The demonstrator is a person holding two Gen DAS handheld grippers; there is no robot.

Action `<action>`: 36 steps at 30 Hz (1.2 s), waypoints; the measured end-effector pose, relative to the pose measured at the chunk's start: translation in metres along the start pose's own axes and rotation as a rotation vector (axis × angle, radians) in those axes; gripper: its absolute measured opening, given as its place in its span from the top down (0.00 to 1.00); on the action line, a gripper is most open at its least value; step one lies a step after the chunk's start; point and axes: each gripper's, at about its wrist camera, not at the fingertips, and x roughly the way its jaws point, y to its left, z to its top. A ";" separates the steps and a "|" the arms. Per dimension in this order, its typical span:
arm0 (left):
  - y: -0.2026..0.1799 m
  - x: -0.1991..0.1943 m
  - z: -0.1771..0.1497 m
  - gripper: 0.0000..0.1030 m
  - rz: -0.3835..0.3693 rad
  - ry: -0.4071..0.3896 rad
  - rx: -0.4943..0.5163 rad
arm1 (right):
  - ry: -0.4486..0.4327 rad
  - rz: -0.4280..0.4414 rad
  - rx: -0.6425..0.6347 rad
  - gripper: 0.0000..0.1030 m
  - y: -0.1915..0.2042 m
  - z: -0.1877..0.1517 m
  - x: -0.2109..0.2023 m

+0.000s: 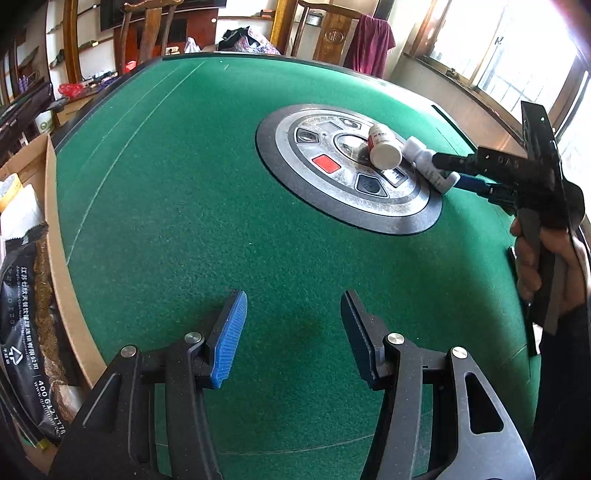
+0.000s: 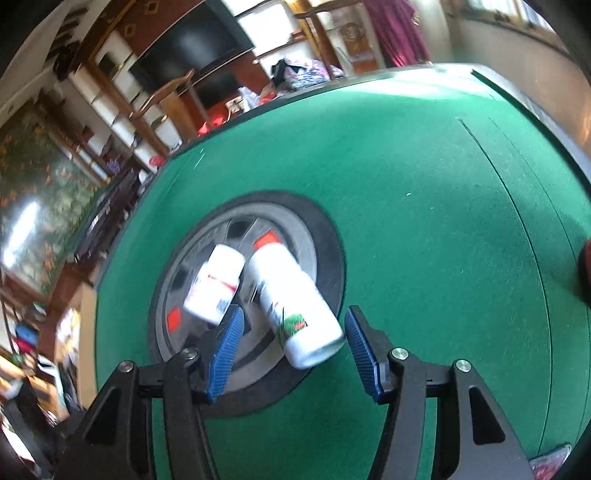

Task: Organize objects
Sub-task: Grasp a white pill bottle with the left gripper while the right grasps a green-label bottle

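Two white bottles lie on their sides on the round grey control panel [image 1: 332,199] [image 2: 295,221] in the middle of the green felt table [image 1: 184,184] [image 2: 424,221]. The short bottle [image 1: 384,146] [image 2: 216,288] has a red-striped label. The longer bottle [image 1: 424,164] [image 2: 295,306], with a green and red label, lies between the fingers of my right gripper [image 2: 295,312] [image 1: 447,170]. Its base is close to the right pad, and a gap shows at the left pad. My left gripper [image 1: 294,299] hangs open over bare felt near the front, nothing between its fingers.
A cardboard box [image 1: 55,221] with a black bag [image 1: 26,314] stands off the table's left edge. Wooden chairs [image 1: 147,33] stand beyond the far edge. A hand [image 1: 535,266] holds the right gripper's handle. A red thing [image 2: 585,266] shows at the table's right side.
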 end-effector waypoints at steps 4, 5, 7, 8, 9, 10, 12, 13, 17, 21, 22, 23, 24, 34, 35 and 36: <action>-0.005 0.001 0.001 0.48 0.000 0.008 0.019 | -0.043 -0.120 -0.090 0.60 0.015 -0.003 0.007; -0.007 0.001 0.002 0.48 0.000 0.008 0.028 | -0.042 -0.121 -0.101 0.65 0.018 -0.005 0.009; -0.012 0.000 0.006 0.48 -0.001 0.009 0.042 | -0.058 -0.149 -0.116 0.67 0.023 -0.010 0.006; -0.014 0.000 0.009 0.48 -0.005 0.008 0.046 | -0.066 -0.165 -0.126 0.67 0.027 -0.014 0.003; -0.017 -0.001 0.013 0.48 -0.012 0.008 0.047 | -0.072 -0.165 -0.126 0.67 0.029 -0.019 -0.003; -0.019 0.000 0.018 0.48 -0.024 0.010 0.046 | -0.082 -0.158 -0.114 0.67 0.031 -0.023 -0.010; -0.029 0.000 0.033 0.48 -0.044 0.005 0.054 | -0.108 -0.140 -0.062 0.67 0.029 -0.032 -0.026; -0.035 0.001 0.040 0.48 -0.046 -0.001 0.064 | -0.116 -0.131 -0.035 0.67 0.031 -0.036 -0.033; -0.060 0.020 0.078 0.48 -0.046 0.031 0.110 | -0.096 -0.140 0.001 0.67 0.030 -0.053 -0.045; -0.073 0.046 0.111 0.48 -0.028 0.077 0.097 | -0.022 -0.131 -0.033 0.67 0.029 -0.057 -0.035; -0.075 0.050 0.117 0.48 -0.023 0.087 0.093 | -0.014 -0.129 -0.032 0.67 0.029 -0.058 -0.034; -0.079 0.056 0.124 0.48 -0.016 0.095 0.097 | -0.001 -0.123 -0.028 0.67 0.028 -0.057 -0.033; -0.082 0.061 0.129 0.48 -0.005 0.097 0.105 | 0.015 -0.117 -0.040 0.67 0.029 -0.055 -0.032; -0.115 0.105 0.152 0.48 0.079 0.163 0.202 | 0.019 -0.114 -0.032 0.66 0.029 -0.058 -0.033; -0.116 0.110 0.152 0.48 0.088 0.172 0.209 | 0.019 -0.116 -0.032 0.66 0.028 -0.058 -0.033; -0.117 0.114 0.152 0.48 0.087 0.173 0.212 | 0.017 -0.115 -0.034 0.66 0.028 -0.059 -0.033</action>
